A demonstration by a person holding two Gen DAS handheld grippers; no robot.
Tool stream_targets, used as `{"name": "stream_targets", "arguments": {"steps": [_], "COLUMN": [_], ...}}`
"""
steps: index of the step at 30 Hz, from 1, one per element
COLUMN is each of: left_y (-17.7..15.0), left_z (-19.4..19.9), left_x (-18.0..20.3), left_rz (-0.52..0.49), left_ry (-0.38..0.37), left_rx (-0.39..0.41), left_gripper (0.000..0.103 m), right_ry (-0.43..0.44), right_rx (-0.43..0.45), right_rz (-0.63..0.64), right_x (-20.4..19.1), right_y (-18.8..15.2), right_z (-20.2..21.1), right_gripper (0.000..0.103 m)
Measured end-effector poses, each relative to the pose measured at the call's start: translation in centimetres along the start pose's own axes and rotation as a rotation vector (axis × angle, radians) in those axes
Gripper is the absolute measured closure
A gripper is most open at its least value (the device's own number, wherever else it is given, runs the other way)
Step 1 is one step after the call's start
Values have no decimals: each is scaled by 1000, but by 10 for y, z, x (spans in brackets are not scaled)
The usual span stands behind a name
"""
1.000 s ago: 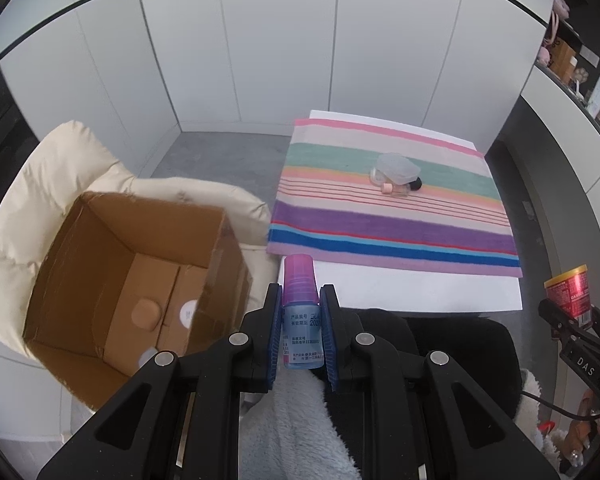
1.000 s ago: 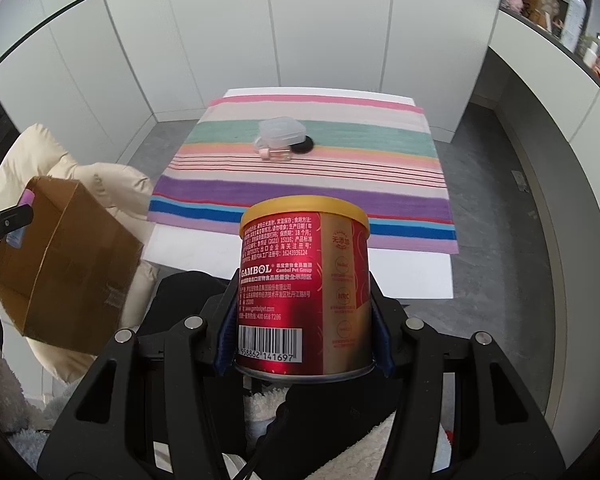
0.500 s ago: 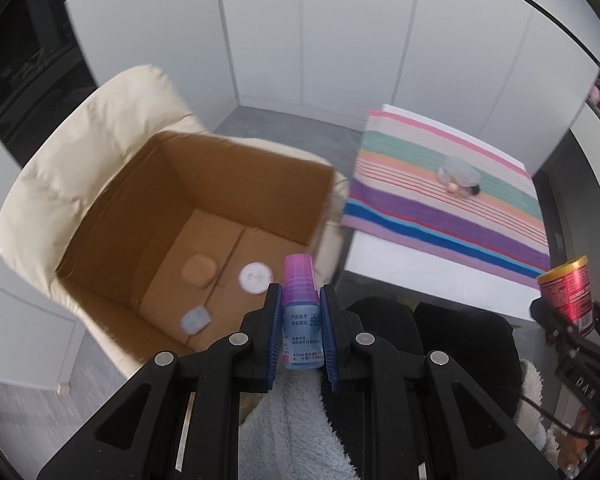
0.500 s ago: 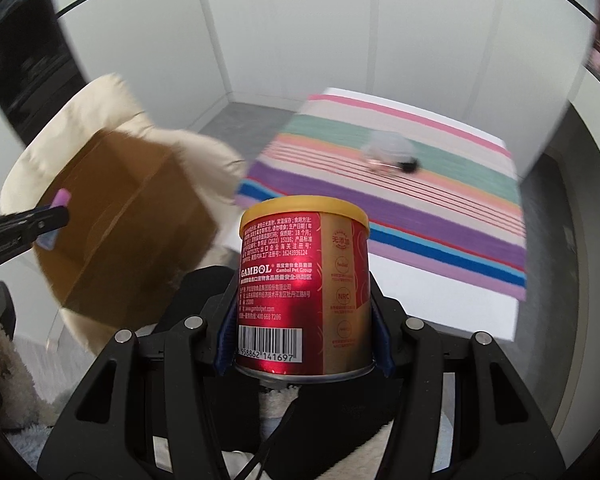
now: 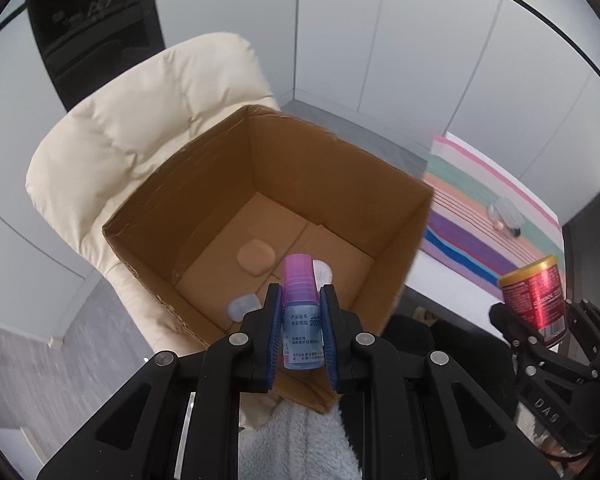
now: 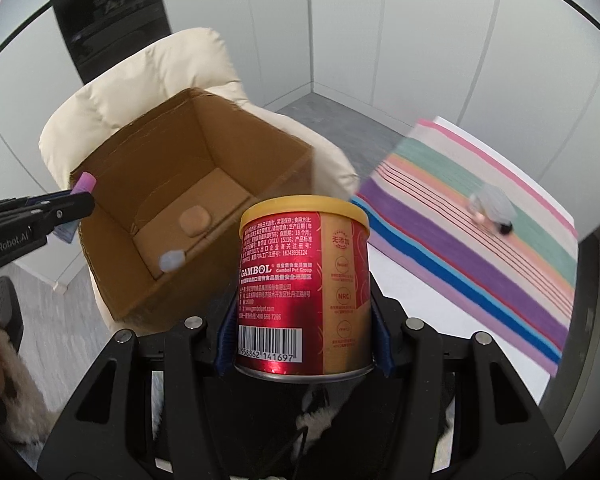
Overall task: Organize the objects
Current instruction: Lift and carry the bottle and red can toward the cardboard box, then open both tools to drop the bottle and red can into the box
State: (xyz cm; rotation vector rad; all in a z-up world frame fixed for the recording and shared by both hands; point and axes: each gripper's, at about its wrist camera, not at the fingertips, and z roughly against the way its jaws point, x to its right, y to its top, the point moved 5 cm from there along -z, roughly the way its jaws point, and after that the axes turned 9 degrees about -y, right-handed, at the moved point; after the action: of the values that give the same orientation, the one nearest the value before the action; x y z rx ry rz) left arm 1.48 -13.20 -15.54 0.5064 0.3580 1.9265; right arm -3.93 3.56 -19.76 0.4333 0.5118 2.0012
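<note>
Left claw [image 5: 302,300] clamped on a small blue bottle [image 5: 303,330] with a pink cap, held upright over the near edge of an open cardboard box [image 5: 204,184]. Right claw [image 6: 304,320] clamped on a red can [image 6: 304,284] with a yellow lid, beside the box. Box sits on a cream chair [image 5: 140,120]; a few small items on its floor. Striped cloth [image 6: 480,240] on the table to the right, small items on it.

Box [image 5: 204,184] on chair [image 5: 112,128]; table [image 6: 432,308] right of chair; cloth [image 6: 480,248] on table.
</note>
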Motion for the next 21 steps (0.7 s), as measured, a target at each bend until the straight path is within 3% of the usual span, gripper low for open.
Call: {"name": "stream_targets", "arguments": {"steps": [2,7,13,18,20,21], "left_y": [8,45,76,74,74,74], "left_z": [-4,-18,-40,-44,-44,-46], "left_x": [-6,-24,-49,-62,-66,-68], "left_rz": [8,-8,33,65,67,79], "left_ry": [6,119,174,137,117,102], "left_rx": [8,82,95,91,105,95], "left_gripper": [84,84,84,83,74,53], "right_ry": [8,26,43,74,110,142], "right_rx": [7,42,60,21,49,68], "right_rz": [27,94,151,157,134,120], "right_x": [-15,-51,-89,-111,-113,-114], "right_y": [10,47,86,99,101,102], "right_z": [-4,-17,-34,-56,-57,-56], "right_gripper": [47,47,47,47,47,42]}}
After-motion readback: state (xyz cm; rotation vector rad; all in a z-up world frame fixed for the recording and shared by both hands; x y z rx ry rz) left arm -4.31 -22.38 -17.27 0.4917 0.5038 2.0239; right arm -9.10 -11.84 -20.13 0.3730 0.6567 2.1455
